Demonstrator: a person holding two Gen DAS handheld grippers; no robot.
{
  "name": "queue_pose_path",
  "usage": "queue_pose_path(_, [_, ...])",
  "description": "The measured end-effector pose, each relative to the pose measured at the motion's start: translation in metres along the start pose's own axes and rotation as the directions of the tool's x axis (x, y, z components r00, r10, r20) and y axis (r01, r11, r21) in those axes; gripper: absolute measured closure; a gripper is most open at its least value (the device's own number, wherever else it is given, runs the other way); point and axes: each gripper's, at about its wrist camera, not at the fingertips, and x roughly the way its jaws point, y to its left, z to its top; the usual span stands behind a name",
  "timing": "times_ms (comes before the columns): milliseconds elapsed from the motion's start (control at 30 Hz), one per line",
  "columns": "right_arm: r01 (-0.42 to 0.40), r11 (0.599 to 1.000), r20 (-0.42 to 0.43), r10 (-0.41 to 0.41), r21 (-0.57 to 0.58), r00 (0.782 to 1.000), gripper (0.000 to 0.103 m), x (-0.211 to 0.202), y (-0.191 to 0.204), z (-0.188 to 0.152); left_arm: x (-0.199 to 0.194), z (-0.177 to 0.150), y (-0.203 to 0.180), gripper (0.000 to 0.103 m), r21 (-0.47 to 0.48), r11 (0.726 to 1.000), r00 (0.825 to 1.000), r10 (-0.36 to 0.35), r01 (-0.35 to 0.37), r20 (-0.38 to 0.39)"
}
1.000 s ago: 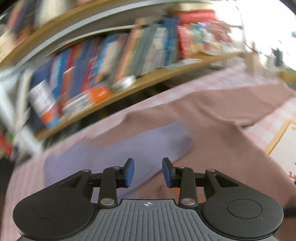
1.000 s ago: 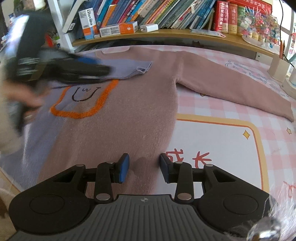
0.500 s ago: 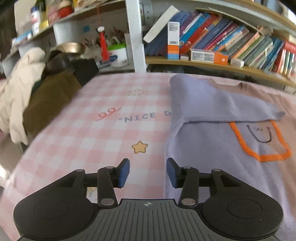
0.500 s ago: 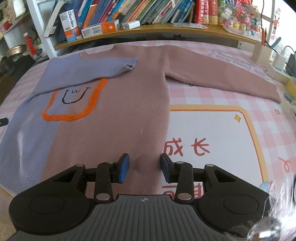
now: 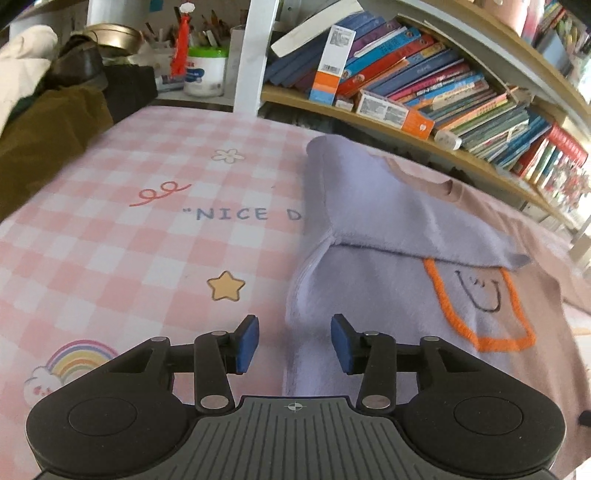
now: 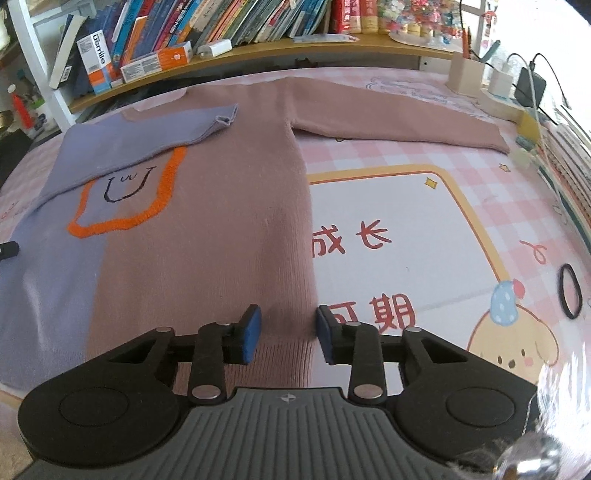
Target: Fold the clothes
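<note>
While sweater [image 6: 207, 229] lies collar toward shelf, both grippers' fingers closing, gripping nothing.

I note bright daylight entering from the right — window glare [image 6: 576, 22] washes out that corner. Both views sharp, fisheye bending the bookshelf [image 5: 461, 92] edges; shadows soft.

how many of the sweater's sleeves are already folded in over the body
1. The lilac sleeve lies folded across the chest of the sweater, above the orange outline. The brown sleeve is spread flat on the checked cloth, not yet folded.
</note>
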Motion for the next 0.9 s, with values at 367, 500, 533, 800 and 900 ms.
queue_pose_path(367, [-0.012, 1.0, -0.007, 0.012, -0.006, 1.0, 0.087, 0.003, 0.01, 0.003, 0.003, 0.005, 0.012, 0.099, -0.079, 0.996, 0.999, -0.029, 0.032, 0.039])
queue_pose_path(500, [-0.008, 0.999, 0.0, 0.008, -0.033, 1.0, 0.087, 0.006, 0.015, 0.003, 0.005, 0.009, 0.013, 0.099, -0.071, 0.997, 0.999, -0.024, 0.027, 0.041])
queue_pose_path(533, [-0.006, 0.999, 0.001, 0.006, -0.037, 1.0, 0.087, 0.006, 0.016, 0.003, 0.005, 0.009, 0.012, 0.098, -0.066, 0.998, 0.999, -0.021, 0.023, 0.036])
queue_pose_path(800, [-0.007, 1.0, 0.034, 0.008, -0.029, 0.999, 0.066, -0.004, 0.02, 0.002, -0.014, 0.012, -0.009, 0.091, 0.087, 0.996, 0.995, 0.011, -0.02, 0.103])
queue_pose_path(900, [-0.007, 0.999, 0.054, 0.009, -0.037, 0.999, 0.064, -0.01, 0.026, 0.0, -0.026, 0.011, -0.018, 0.084, 0.129, 0.992, 0.992, -0.004, -0.012, 0.124])
